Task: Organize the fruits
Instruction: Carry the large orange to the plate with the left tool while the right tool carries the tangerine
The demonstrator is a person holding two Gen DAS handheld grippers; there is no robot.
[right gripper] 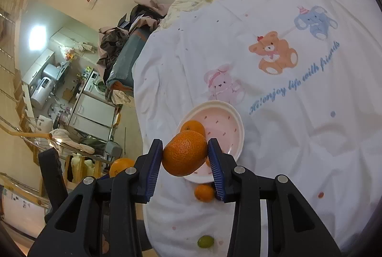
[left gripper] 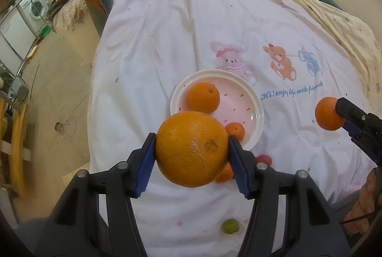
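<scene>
Plate (left gripper: 259,111) w/ 2 oranges (left gripper: 203,97); L jaws grip big orange (left gripper: 191,149), R jaws grip small orange (right gripper: 185,153).

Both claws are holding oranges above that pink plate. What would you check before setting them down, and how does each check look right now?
1. Left gripper grips the big orange: ok.
2. Right gripper grips its orange: ok.
3. Plate has bare room: ok, for at least one.
4. Room for both oranges: cannot tell.
5. Grippers apart from each other: ok.
6. Loose green fruit out of the way: ok.
</scene>
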